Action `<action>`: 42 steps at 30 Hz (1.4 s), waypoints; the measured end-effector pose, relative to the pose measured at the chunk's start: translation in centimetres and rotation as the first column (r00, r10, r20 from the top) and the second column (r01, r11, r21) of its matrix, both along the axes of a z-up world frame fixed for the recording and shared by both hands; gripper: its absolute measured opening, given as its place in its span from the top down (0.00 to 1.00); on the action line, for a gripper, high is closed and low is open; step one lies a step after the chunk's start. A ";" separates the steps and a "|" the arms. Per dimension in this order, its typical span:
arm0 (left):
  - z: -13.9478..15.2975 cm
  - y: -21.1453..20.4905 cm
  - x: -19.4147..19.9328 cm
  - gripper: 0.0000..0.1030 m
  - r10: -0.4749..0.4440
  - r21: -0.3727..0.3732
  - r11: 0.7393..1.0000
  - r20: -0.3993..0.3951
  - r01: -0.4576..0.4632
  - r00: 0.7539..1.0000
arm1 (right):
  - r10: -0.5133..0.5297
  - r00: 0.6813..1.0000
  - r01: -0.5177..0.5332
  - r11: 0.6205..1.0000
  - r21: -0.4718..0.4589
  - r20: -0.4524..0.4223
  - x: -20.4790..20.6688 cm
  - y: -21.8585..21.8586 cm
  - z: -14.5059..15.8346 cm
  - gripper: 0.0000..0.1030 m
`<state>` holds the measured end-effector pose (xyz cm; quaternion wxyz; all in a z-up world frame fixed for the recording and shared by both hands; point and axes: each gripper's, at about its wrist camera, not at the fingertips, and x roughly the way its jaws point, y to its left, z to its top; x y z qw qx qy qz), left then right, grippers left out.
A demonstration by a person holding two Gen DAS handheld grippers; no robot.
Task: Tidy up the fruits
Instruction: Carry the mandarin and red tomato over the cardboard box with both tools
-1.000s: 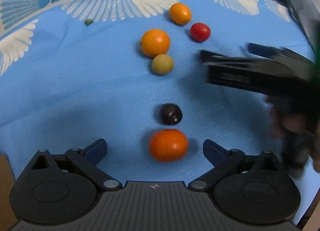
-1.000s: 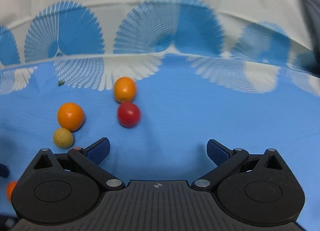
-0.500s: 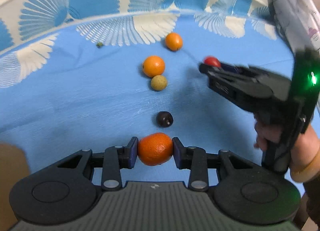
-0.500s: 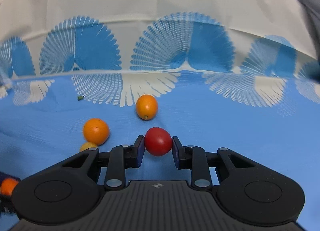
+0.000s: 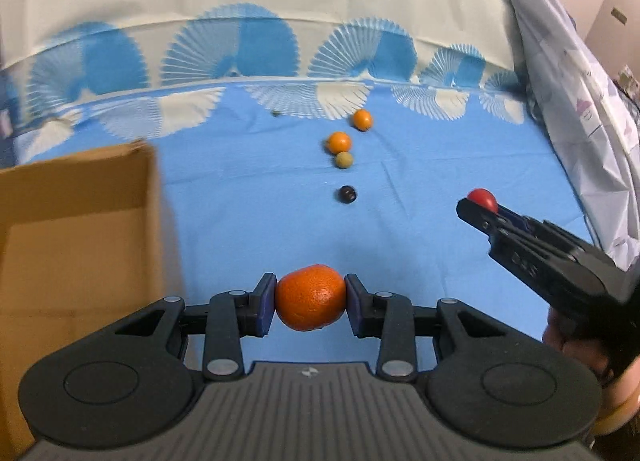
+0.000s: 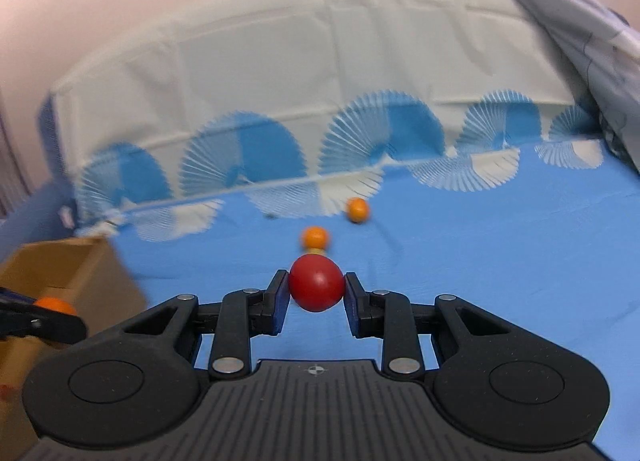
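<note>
My left gripper [image 5: 310, 303] is shut on a large orange [image 5: 310, 297] and holds it above the blue cloth, just right of a cardboard box [image 5: 76, 237]. My right gripper [image 6: 316, 295] is shut on a red tomato [image 6: 317, 287], lifted above the cloth; it also shows in the left wrist view [image 5: 478, 205] with the tomato [image 5: 483, 197]. On the cloth lie two small oranges [image 5: 338, 141] [image 5: 362, 119], a yellow-green fruit [image 5: 344, 160] and a dark round fruit [image 5: 347, 194].
The open cardboard box stands at the left, also in the right wrist view [image 6: 68, 273]. The cloth rises into a white and blue patterned backdrop [image 5: 256, 21]. A grey draped sheet [image 5: 568, 73] hangs at the right. A small dark speck [image 5: 275, 113] lies on the cloth.
Both grippers closed on their fruits, the left on the large orange and the right on the red tomato, then lifted and pulled back. The cardboard box came into view at the left.
</note>
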<state>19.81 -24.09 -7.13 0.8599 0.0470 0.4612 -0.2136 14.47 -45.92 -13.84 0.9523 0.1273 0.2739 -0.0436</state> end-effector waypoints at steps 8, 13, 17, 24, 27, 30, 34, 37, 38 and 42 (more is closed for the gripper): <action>4.5 9.4 -8.2 0.61 0.094 -0.001 0.996 0.040 -0.094 0.995 | 0.121 0.992 -0.123 0.991 0.060 0.030 -8.6 9.1 5.6 0.70; 5.8 14.6 -12.5 0.61 0.150 -0.024 0.989 0.065 -0.149 0.986 | 0.218 0.976 -0.218 0.972 0.083 0.007 -12.8 14.5 7.6 0.70; 6.6 17.7 -15.5 0.61 0.185 -0.051 0.982 0.077 -0.181 0.980 | 0.285 0.959 -0.283 0.954 0.094 -0.003 -15.3 18.3 8.7 0.70; 6.7 21.3 -19.2 0.61 0.209 -0.098 0.975 0.072 -0.202 0.975 | 0.365 0.930 -0.363 0.929 0.070 -0.025 -18.4 23.7 9.6 0.70; 6.6 22.4 -20.1 0.61 0.218 -0.111 0.972 0.073 -0.209 0.973 | 0.373 0.927 -0.372 0.927 0.047 -0.027 -19.1 25.0 10.1 0.70; 6.5 23.4 -20.5 0.61 0.227 -0.127 0.968 0.072 -0.216 0.971 | 0.375 0.927 -0.374 0.927 0.027 -0.026 -19.2 25.8 10.5 0.70; 6.4 24.4 -20.7 0.61 0.242 -0.144 0.962 0.069 -0.231 0.968 | 0.380 0.924 -0.380 0.925 0.007 -0.034 -19.3 26.4 10.8 0.70; 6.4 25.0 -20.8 0.61 0.253 -0.153 0.958 0.066 -0.241 0.965 | 0.387 0.921 -0.388 0.922 -0.009 -0.037 -19.5 26.9 11.0 0.70; 6.4 25.2 -20.8 0.61 0.256 -0.155 0.957 0.066 -0.243 0.965 | 0.390 0.920 -0.390 0.921 -0.013 -0.038 -19.5 27.1 11.0 0.70; 6.4 25.7 -20.7 0.61 0.268 -0.165 0.953 0.068 -0.254 0.961 | 0.394 0.918 -0.396 0.918 -0.025 -0.046 -19.3 27.3 11.1 0.70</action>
